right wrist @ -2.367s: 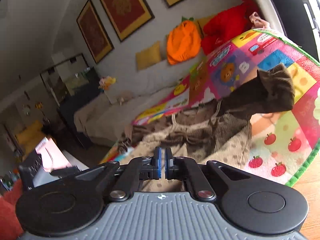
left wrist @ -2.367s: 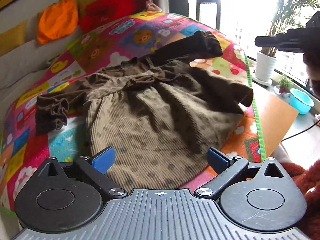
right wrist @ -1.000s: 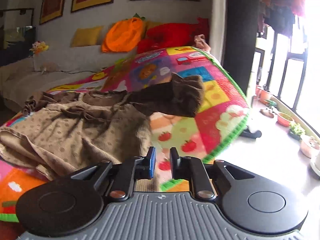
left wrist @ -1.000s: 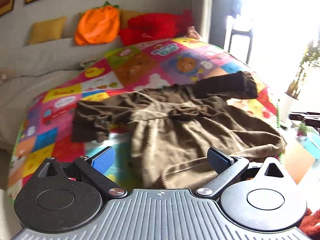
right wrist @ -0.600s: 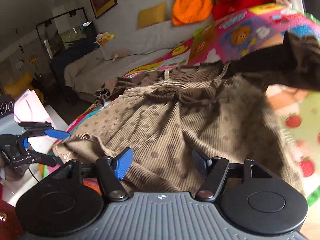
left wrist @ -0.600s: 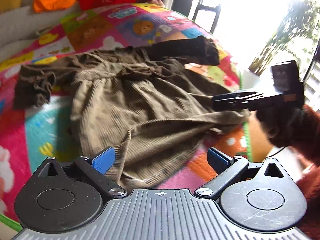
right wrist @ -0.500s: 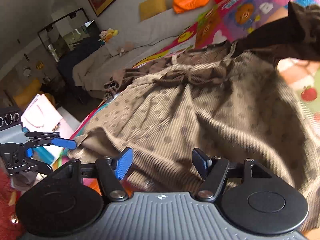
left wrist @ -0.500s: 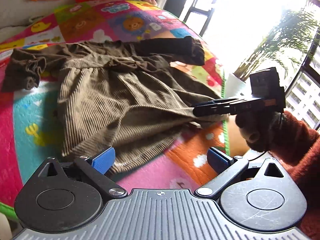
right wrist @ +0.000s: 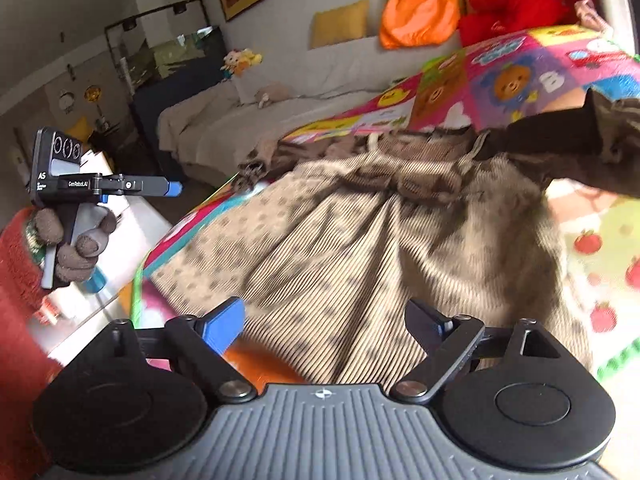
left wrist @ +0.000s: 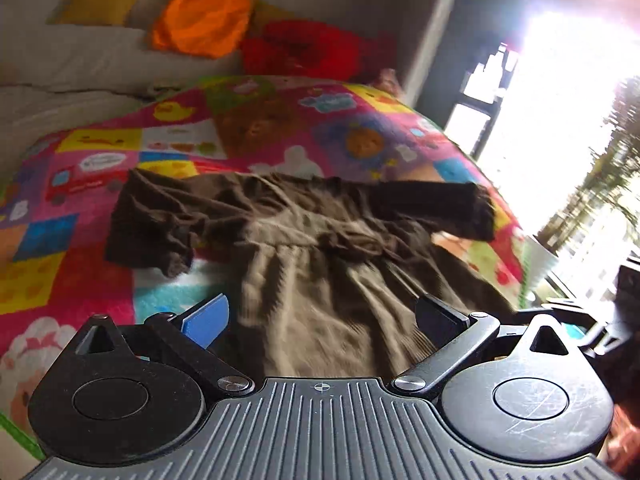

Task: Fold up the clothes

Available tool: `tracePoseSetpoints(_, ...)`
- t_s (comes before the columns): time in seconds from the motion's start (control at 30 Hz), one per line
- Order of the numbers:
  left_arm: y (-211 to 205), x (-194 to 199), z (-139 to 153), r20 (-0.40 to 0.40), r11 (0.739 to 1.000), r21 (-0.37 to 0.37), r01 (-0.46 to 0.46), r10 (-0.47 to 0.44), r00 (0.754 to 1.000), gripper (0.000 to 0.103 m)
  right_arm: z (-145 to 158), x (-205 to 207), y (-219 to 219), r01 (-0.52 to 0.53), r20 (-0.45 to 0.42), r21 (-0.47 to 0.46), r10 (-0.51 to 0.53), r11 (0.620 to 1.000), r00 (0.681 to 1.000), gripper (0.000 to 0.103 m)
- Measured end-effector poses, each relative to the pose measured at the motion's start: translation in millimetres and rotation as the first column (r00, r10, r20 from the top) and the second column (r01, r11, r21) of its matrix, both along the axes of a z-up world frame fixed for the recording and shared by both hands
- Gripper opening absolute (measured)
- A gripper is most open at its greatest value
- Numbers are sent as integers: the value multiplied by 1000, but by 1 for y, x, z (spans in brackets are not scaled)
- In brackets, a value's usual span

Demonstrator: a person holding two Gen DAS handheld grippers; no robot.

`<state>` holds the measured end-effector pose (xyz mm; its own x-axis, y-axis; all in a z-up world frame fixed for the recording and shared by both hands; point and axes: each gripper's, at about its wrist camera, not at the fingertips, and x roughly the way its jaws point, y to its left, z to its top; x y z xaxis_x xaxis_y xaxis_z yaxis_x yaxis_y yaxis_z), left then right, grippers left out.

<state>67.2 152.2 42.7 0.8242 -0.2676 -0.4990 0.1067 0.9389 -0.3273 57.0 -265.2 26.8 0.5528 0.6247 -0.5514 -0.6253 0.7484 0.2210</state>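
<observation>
A brown corduroy dress (left wrist: 320,280) with a dotted skirt (right wrist: 360,248) lies spread on a colourful play mat (left wrist: 100,200). One dark sleeve (left wrist: 432,204) reaches right and the other sleeve (left wrist: 148,232) is bunched at the left. My left gripper (left wrist: 322,320) hovers open over the skirt's near part, holding nothing. The right wrist view shows it from the side as the left gripper (right wrist: 172,189), held by a gloved hand (right wrist: 76,248) off the mat's left edge. My right gripper (right wrist: 324,326) has its jaws opening over the skirt's hem, and the pads press on nothing.
A grey sofa (left wrist: 60,80) behind the mat carries an orange pumpkin cushion (left wrist: 200,20), a red plush (left wrist: 300,52) and a yellow cushion (right wrist: 340,24). A bright window (left wrist: 560,120) stands to the right. A dark cabinet with a glass tank (right wrist: 172,64) is at the far left.
My right gripper has gone from nearly shut to wide open and swung left onto the skirt. The left view swung from the hem back over the whole dress.
</observation>
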Motion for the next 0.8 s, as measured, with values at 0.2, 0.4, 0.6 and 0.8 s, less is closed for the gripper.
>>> tracePoseSetpoints(0.2, 16, 70, -18, 11, 959, 197, -205, 206, 978, 102, -8, 73, 19, 147, 66, 17, -148, 989, 987, 99)
tracePoseSetpoints(0.4, 10, 114, -43, -63, 919, 360, -162, 197, 978, 93, -42, 131, 26, 218, -25, 41, -217, 975, 976, 100)
tracePoseSetpoints(0.6, 16, 136, -41, -101, 920, 366, -137, 186, 977, 24, -57, 140, 10, 232, -130, 137, -215, 963, 968, 103)
tracePoseSetpoints(0.8, -11, 161, 22, -11, 966, 253, -60, 65, 998, 21, -62, 142, 2, 236, -185, 205, -199, 950, 962, 103)
